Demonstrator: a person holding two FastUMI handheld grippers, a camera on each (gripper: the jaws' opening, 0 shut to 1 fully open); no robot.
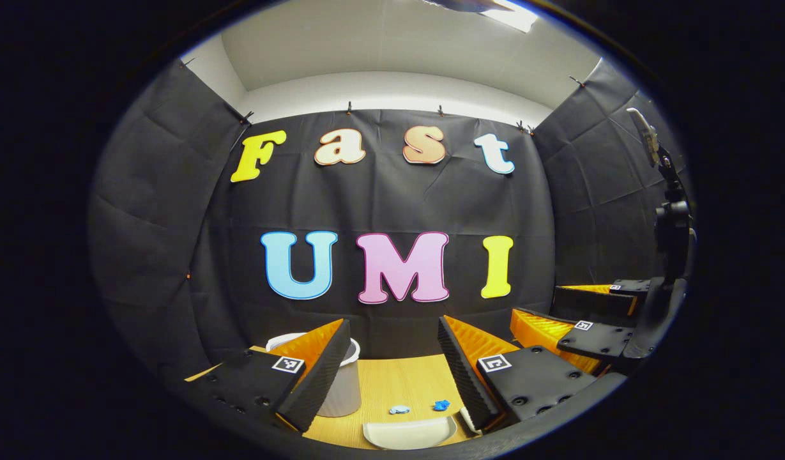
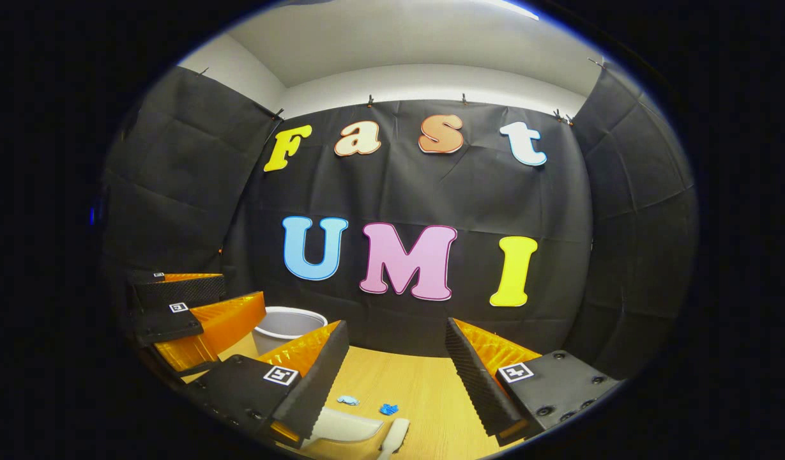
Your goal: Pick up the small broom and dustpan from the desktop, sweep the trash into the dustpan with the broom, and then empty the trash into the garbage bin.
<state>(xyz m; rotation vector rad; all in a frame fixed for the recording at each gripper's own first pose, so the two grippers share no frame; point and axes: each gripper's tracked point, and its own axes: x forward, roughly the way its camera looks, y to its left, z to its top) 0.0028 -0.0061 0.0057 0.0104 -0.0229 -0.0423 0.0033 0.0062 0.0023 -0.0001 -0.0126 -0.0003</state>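
Both grippers up over the desk [image 2: 424, 390], jaws wide, nothing held: left gripper [image 1: 392, 364], right gripper [image 2: 395, 361]. Dustpan [image 1: 408, 433] and broom [image 2: 395, 437] lie on the near desk edge. Two blue scraps [image 1: 421, 407] just beyond the dustpan. Bin [image 2: 289, 327] at back left.

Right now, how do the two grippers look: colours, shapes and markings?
Both are alike. The left gripper and right gripper each have two wedge-shaped fingers with orange ribbed sides, black ridged inner pads and black top plates with screws, each bearing a square black-and-white marker.
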